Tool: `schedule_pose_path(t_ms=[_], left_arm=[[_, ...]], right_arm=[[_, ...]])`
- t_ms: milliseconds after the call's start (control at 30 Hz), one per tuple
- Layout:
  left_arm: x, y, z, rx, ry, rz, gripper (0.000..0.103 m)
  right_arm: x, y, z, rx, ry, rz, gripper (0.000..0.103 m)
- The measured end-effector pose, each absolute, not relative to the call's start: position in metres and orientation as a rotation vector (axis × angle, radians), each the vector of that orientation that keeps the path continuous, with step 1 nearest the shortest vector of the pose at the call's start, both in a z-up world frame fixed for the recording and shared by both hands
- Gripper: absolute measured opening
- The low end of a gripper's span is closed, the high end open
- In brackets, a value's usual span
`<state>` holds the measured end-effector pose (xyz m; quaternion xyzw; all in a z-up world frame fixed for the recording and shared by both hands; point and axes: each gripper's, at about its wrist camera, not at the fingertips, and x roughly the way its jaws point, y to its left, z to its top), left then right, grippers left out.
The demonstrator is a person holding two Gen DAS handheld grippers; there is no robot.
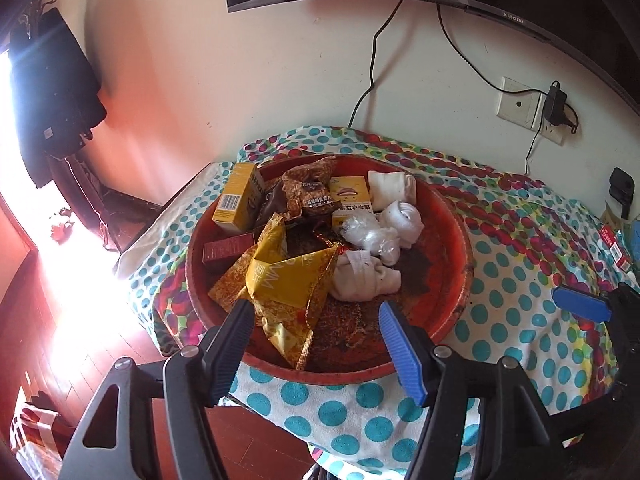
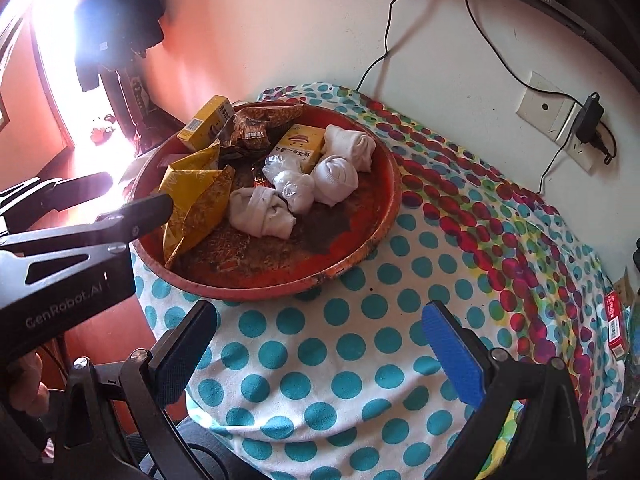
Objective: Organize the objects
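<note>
A: What writing is showing?
B: "Xiaomi" is showing mirrored on the monitor [image 1: 516, 20]; "GenRobot.AI" is showing on the left gripper [image 2: 132, 196].
A: And the grippers?
B: Both are gaping wide, gripping nothing. The left gripper is hovering at the red tray's [image 1: 452, 216] six o'clock rim; the right gripper [image 2: 320, 344] is hanging over the dotted cloth [image 2: 360, 360]. The yellow wrapper [image 1: 288, 276] and sock bundles [image 1: 362, 278] are lying in the tray.

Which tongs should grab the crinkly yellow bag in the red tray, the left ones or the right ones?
Probably the left tongs. They are open and right at the yellow bag in the red tray. The right tongs, also open, hang over the dotted cloth.
</note>
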<state>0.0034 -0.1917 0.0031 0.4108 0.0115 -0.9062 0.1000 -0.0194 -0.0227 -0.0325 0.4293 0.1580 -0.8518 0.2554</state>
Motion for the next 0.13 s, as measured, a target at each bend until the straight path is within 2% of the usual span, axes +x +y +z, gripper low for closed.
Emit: schedule_pose_path(t_ms=[133], left_arm=[[0.0037, -0.1876, 0.0055, 1.222, -0.001, -2.684, 0.067]], right_arm=[[-0.0185, -0.0224, -0.0339, 1.175, 0.435, -2.308, 0.102]])
